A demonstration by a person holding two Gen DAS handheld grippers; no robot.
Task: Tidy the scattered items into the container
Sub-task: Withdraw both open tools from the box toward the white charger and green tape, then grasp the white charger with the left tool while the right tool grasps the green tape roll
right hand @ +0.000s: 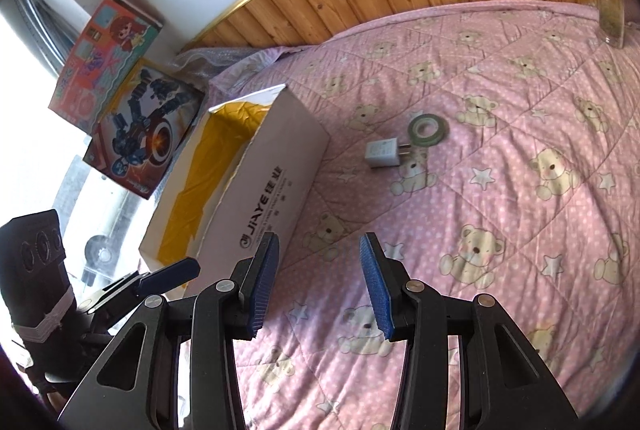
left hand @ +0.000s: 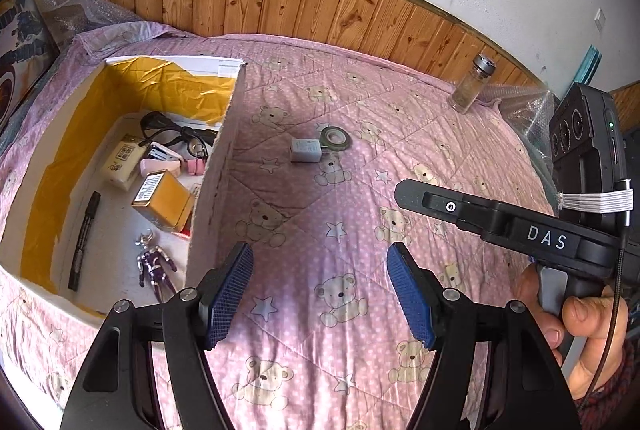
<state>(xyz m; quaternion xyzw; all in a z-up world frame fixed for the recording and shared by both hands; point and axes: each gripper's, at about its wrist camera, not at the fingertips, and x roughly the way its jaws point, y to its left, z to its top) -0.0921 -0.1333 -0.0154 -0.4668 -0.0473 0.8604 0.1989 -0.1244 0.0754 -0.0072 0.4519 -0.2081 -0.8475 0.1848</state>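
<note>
Both grippers released, nothing between the pads. Left gripper (left hand: 320, 294) sits low centre of its own view, jaws spread wide over the pink teddy-bear quilt (left hand: 360, 189). Right gripper (right hand: 320, 286) same posture at bottom centre of its view, jaws apart, just beside the near corner of the box.

Container: white cardboard box (right hand: 280, 165) with yellow lining, "JIAYE" printed on the side wall, left of centre in both views.

Already in the box, seen from the left wrist:
- black cable (left hand: 172, 129), back of the box
- pack of tissues (left hand: 122, 161)
- stapler (left hand: 162, 159), touching the tissues
- pink binder clip (left hand: 195, 165) against the right wall
- yellow tin (left hand: 162, 199) with a printed label, mid box
- black marker (left hand: 84, 242) along the left wall
- small silver-purple action figure (left hand: 154, 266), near corner

Still out on the quilt:
- white wall charger (right hand: 383, 153), centre of the right wrist view, prongs pointing at the tape
- green tape roll (right hand: 428, 127), flat, just beside the charger on its upper right; whether prongs touch it I cannot tell
- glass shaker jar (left hand: 472, 83) with metal cap, upright, upper right near the wood panelling (left hand: 280, 1), well apart from the other two

Two toy boxes (right hand: 120, 101) lean beyond the box, upper left of the right wrist view. A hand (left hand: 580, 326) grips the right handle at the right edge of the left wrist view.
</note>
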